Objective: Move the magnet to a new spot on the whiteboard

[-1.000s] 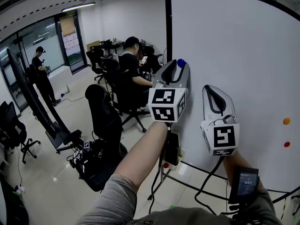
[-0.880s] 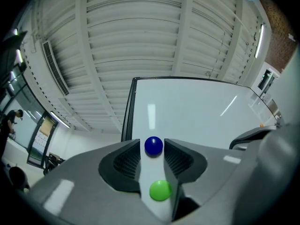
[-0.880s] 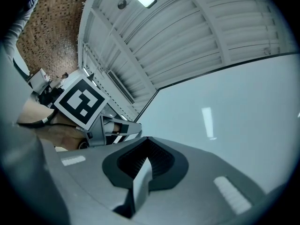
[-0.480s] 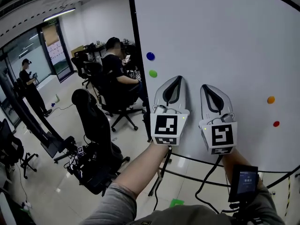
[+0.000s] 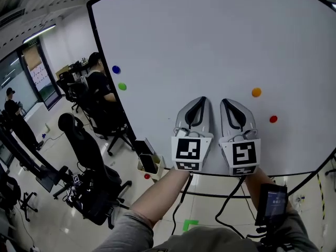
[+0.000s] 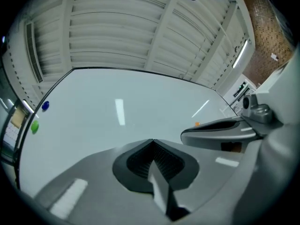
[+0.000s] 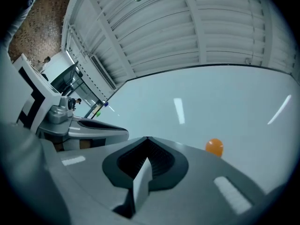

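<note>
**A:** Where is the magnet, and what are the fingers doing?

**B:** The blue magnet (image 5: 116, 69) sits on the whiteboard (image 5: 210, 35) near its left edge, just above a green magnet (image 5: 122, 86). The left gripper (image 5: 198, 101) and right gripper (image 5: 227, 102) hang side by side in front of the whiteboard's lower middle. Both have their fingers pressed together with nothing between them.

**A:** So how should this step go?

**B:** I'd judge the blue one is placed and the hands are drawing back. They should come away without brushing the whiteboard. For another move, the orange magnet (image 5: 256, 92) and red magnet (image 5: 273, 119) on the whiteboard's right part are nearest the right gripper. Open the fingers before reaching in. Come square to the whiteboard, pinch the magnet by its rim and lift it straight off. Seat it flat on bare whiteboard.

**A:** What has changed from a second ago?

**B:** Then the left gripper's tip was up at the blue magnet by the whiteboard's left edge. Now both grippers are well clear of it, lower and closer together.
</note>
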Action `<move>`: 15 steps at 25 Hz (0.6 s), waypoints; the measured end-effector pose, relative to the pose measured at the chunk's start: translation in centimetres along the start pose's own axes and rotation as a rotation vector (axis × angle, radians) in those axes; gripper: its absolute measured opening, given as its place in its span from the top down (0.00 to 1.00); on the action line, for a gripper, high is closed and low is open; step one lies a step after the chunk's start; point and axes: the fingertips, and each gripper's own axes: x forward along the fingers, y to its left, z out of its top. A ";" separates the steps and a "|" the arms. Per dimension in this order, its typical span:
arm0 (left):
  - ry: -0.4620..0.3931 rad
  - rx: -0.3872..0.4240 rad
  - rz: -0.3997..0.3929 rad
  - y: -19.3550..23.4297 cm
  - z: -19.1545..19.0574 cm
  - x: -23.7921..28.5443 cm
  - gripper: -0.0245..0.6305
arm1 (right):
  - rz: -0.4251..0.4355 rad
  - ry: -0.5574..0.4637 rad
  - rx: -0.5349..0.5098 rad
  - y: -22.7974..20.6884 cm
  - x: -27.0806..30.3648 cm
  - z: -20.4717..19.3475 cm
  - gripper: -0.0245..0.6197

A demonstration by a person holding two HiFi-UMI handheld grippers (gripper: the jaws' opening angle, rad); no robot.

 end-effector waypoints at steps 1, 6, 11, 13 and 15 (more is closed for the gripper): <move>0.003 -0.004 -0.011 -1.2 -0.2 0.2 0.96 | -0.007 0.007 0.000 -0.7 -0.7 -0.4 0.95; 0.009 -0.019 -0.056 -6.9 -0.5 1.8 0.96 | -0.039 0.034 -0.001 -4.6 -3.8 -1.9 0.95; 0.021 -0.016 -0.082 -11.3 -0.2 3.0 0.96 | -0.069 0.050 -0.003 -8.0 -6.5 -2.4 0.95; 0.031 -0.013 -0.088 -12.8 -0.5 3.6 0.96 | -0.077 0.053 0.001 -9.2 -7.2 -2.7 0.95; 0.040 -0.011 -0.088 -13.8 -0.8 4.1 0.96 | -0.078 0.054 0.004 -10.1 -7.6 -3.0 0.95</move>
